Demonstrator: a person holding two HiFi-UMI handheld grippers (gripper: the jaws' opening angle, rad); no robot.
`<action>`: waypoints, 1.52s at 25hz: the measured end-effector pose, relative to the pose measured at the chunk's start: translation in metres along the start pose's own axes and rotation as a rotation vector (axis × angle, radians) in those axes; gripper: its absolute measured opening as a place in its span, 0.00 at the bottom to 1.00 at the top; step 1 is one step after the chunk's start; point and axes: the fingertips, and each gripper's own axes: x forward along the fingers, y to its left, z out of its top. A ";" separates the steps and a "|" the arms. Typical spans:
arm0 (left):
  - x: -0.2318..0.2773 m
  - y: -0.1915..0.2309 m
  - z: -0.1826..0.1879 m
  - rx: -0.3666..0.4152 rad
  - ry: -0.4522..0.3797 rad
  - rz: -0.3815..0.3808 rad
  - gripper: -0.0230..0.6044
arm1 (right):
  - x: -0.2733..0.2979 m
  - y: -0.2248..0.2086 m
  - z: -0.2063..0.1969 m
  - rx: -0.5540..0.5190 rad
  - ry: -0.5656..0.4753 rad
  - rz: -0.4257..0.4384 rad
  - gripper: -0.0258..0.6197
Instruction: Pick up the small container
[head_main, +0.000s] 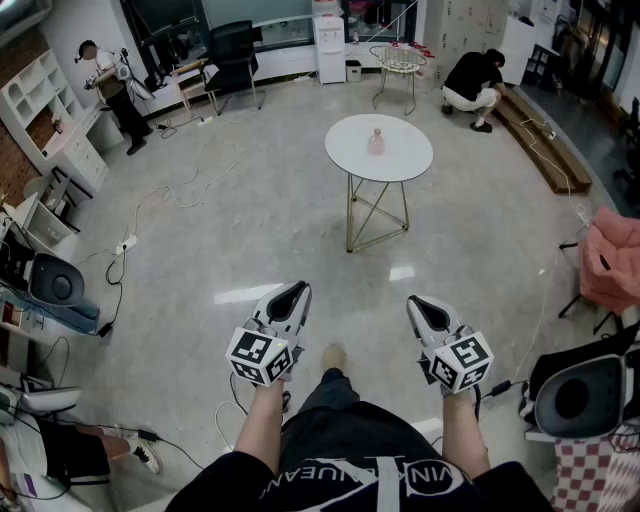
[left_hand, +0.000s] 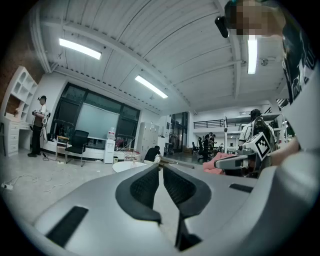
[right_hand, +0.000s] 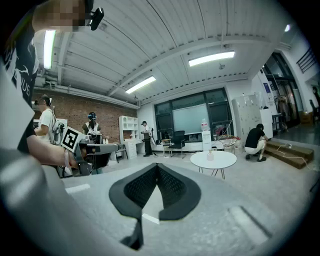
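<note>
Round white surface on thin gold wire legs, standing mid-room on a glossy grey floor. One item on top: small container, pale pink, upright, roughly central. The right claw's view shows the same, container upright near the middle of the top. On the floor: white cables looping left of the surface, power strip further left, black office chair and wire chair beyond the surface, water dispenser by the far wall, long wooden platform at right.
</note>
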 end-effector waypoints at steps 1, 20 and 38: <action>0.007 0.004 0.005 0.000 -0.011 0.001 0.09 | 0.004 -0.007 0.004 -0.006 -0.002 -0.007 0.05; 0.146 0.097 0.020 -0.028 0.026 -0.071 0.09 | 0.110 -0.115 0.041 0.031 -0.012 -0.133 0.05; 0.243 0.165 0.022 -0.070 0.064 -0.142 0.09 | 0.178 -0.186 0.052 0.154 -0.029 -0.245 0.05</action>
